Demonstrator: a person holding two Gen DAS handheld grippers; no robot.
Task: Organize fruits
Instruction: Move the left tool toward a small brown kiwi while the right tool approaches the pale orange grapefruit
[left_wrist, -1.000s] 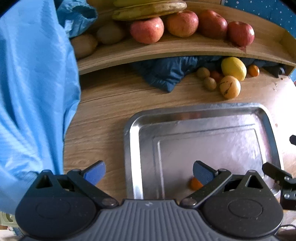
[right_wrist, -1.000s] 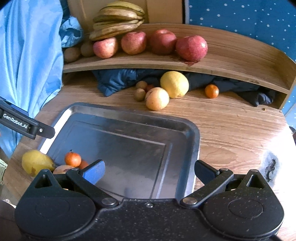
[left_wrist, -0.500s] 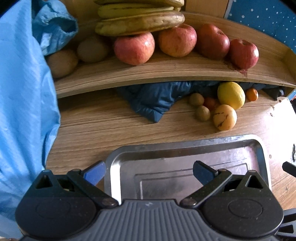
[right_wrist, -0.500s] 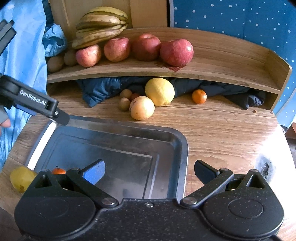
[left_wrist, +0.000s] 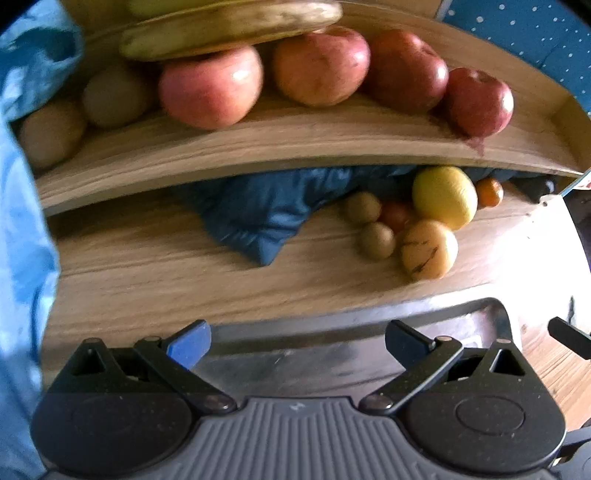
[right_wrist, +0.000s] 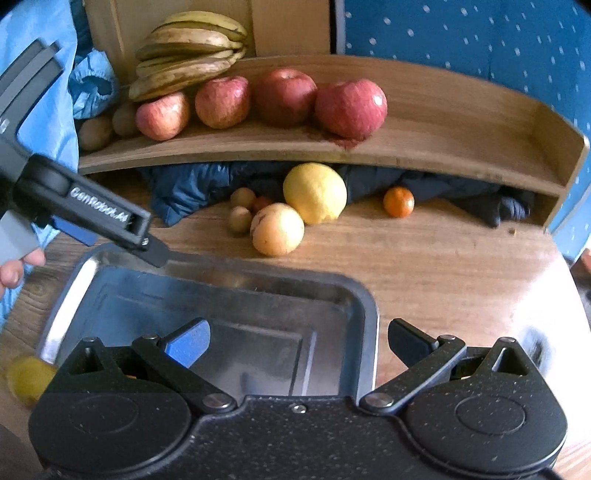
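My left gripper (left_wrist: 298, 341) is open and empty over the far rim of the steel tray (left_wrist: 480, 314), facing the wooden shelf (left_wrist: 258, 155). It also shows in the right wrist view (right_wrist: 122, 229) at the tray's far left corner. My right gripper (right_wrist: 298, 341) is open and empty above the tray (right_wrist: 354, 295). On the table under the shelf lie a yellow lemon (right_wrist: 314, 192), a pale round fruit (right_wrist: 277, 229), two small kiwis (right_wrist: 239, 218), a red fruit (right_wrist: 261, 202) and a mandarin (right_wrist: 398, 201). Red apples (right_wrist: 351, 108), bananas (right_wrist: 188, 55) and kiwis (right_wrist: 95, 132) sit on the shelf.
A dark blue cloth (right_wrist: 192, 188) lies under the shelf. Light blue fabric (left_wrist: 22, 258) hangs at the left. A yellow fruit (right_wrist: 26, 376) lies beside the tray's near left corner. A blue dotted wall (right_wrist: 480, 40) is behind the shelf.
My left gripper has moved forward over the tray toward the shelf and the loose fruits. My right gripper has also moved forward. Both stayed open.
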